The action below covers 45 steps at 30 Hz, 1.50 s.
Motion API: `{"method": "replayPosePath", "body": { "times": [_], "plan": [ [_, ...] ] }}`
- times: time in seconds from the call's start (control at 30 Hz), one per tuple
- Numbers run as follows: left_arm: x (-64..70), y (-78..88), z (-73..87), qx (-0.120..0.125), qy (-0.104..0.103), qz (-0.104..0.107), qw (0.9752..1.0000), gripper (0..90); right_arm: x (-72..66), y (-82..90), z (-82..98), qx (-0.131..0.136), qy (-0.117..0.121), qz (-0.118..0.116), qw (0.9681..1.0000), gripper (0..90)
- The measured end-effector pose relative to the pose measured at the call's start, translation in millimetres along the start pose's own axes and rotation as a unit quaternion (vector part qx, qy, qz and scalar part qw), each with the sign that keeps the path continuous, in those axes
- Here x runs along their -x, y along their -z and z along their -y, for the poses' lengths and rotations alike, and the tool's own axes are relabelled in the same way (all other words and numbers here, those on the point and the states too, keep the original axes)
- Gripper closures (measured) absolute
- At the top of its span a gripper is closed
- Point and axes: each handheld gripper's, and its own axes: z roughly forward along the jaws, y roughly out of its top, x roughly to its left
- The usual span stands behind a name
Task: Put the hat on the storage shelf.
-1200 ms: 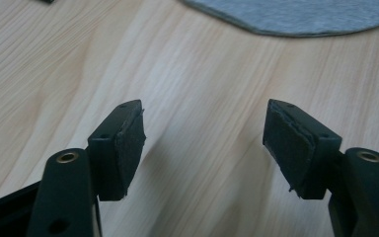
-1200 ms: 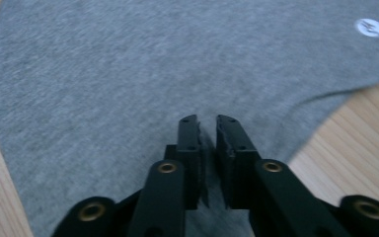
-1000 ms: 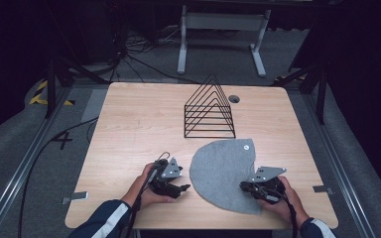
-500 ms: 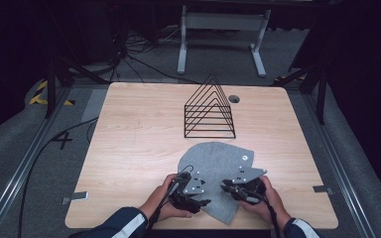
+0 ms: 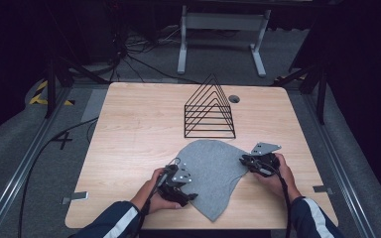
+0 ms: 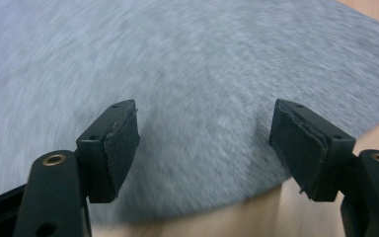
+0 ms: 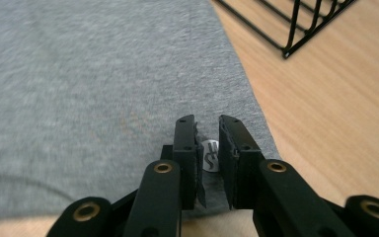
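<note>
The left hand-held gripper point(image 5: 187, 194) stands wide: in the left gripper view its two black pads are well apart over the grey cloth point(image 6: 192, 74), pressing nothing, and its jaws have just been opening further. It sits at the cloth's 8 o'clock edge near the bench's front.

The right hand-held gripper point(image 5: 244, 159) is narrow. In the right gripper view its jaws point(image 7: 208, 143) stand nearly together with a slim gap, and a small round white tag point(image 7: 210, 159) shows in that gap at the cloth's hem; whether the pads pinch the fabric cannot be told. It meets the cloth at its 3 o'clock edge.

The grey cloth point(image 5: 209, 171) is a soft, heathered knit, lying mostly flat on the bench, rounded along its far side and tapering to a point toward 6 o'clock. It sits in the near half of the bench, just right of centre.

At 12 o'clock from the cloth, just beyond its far edge, stands a black wire rack point(image 5: 209, 109) of triangular frames; its foot also shows in the right gripper view. The bench point(image 5: 134, 124) is bare light wood toward 9 and 10 o'clock, giving open room there; the front edge lies close at 6 o'clock. A small round hole point(image 5: 234, 98) sits near the rack at 1 o'clock.

The tag bears a dark mark too small to read.
</note>
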Motion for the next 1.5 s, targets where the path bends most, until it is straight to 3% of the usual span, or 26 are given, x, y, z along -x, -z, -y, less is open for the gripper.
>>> {"method": "replayPosePath", "body": {
  "times": [0.13, 0.27, 0.4, 0.47, 0.63, 0.73, 0.8, 0.87, 1.0, 1.07, 1.13, 1.23, 1.3, 1.4, 1.5],
  "plan": [
    [-11.2, 12.1, 14.3, 0.002, 0.032, -0.020, 0.9993, 27.3, -13.3, 8.0, 1.6, -0.016, 0.000, -0.032, 0.9994, 78.6],
    [-17.0, 18.4, 20.6, 0.002, 0.040, -0.041, 0.9983, 27.3, -35.1, 17.0, 2.0, -0.032, 0.020, -0.047, 0.9982, 79.6],
    [-27.7, 23.0, 27.7, -0.001, 0.076, -0.044, 0.9961, 24.4, -53.2, 23.2, 1.3, -0.045, 0.040, -0.056, 0.9966, 80.9],
    [-33.6, 25.2, 30.4, 0.002, 0.083, -0.057, 0.9950, 24.3, -60.6, 26.9, 3.9, -0.043, 0.034, -0.072, 0.9959, 80.7],
    [-41.1, 26.6, 32.3, 0.001, 0.096, -0.071, 0.9929, 22.2, -78.3, 35.0, 6.4, -0.049, 0.044, -0.110, 0.9917, 79.9],
    [-46.5, 28.5, 30.7, -0.013, 0.103, -0.077, 0.9916, 21.9, -86.4, 37.9, 6.6, -0.053, 0.049, -0.127, 0.9892, 78.2],
    [-49.2, 28.8, 31.2, -0.013, 0.108, -0.074, 0.9913, 21.6, -88.3, 38.8, 5.8, -0.051, 0.053, -0.123, 0.9897, 70.3],
    [-50.1, 29.2, 30.5, -0.014, 0.114, -0.072, 0.9907, 22.5, -84.8, 39.1, 2.9, -0.041, 0.048, -0.103, 0.9927, 64.8],
    [-51.3, 26.2, 25.8, -0.008, 0.111, -0.077, 0.9908, 24.3, -60.3, 37.6, -8.5, 0.003, 0.010, -0.066, 0.9978, 55.0],
    [-54.1, 22.0, 21.5, -0.011, 0.110, -0.075, 0.9910, 24.1, -46.6, 32.5, -15.8, 0.022, -0.006, -0.059, 0.9980, 49.7],
    [-56.4, 21.2, 18.6, -0.009, 0.116, -0.072, 0.9905, 24.1, -40.7, 28.5, -19.2, 0.026, -0.016, -0.058, 0.9979, 47.1],
    [-60.7, 19.6, 14.6, 0.005, 0.120, -0.075, 0.9899, 24.6, -23.9, 3.5, -33.3, 0.016, -0.029, -0.051, 0.9982, 41.8],
    [-64.3, 16.1, 15.3, -0.011, 0.120, -0.084, 0.9891, 25.2, -19.0, -7.8, -39.7, 0.009, -0.042, -0.053, 0.9977, 38.5],
    [-69.5, 15.9, 18.4, 0.002, 0.132, -0.087, 0.9875, 24.8, -12.7, -22.8, -47.0, 0.006, -0.062, -0.061, 0.9962, 38.1],
    [-70.2, 15.1, 18.5, 0.002, 0.124, -0.088, 0.9884, 24.3, -10.7, -34.9, -51.5, -0.006, -0.066, -0.052, 0.9965, 36.7]
  ]
}}
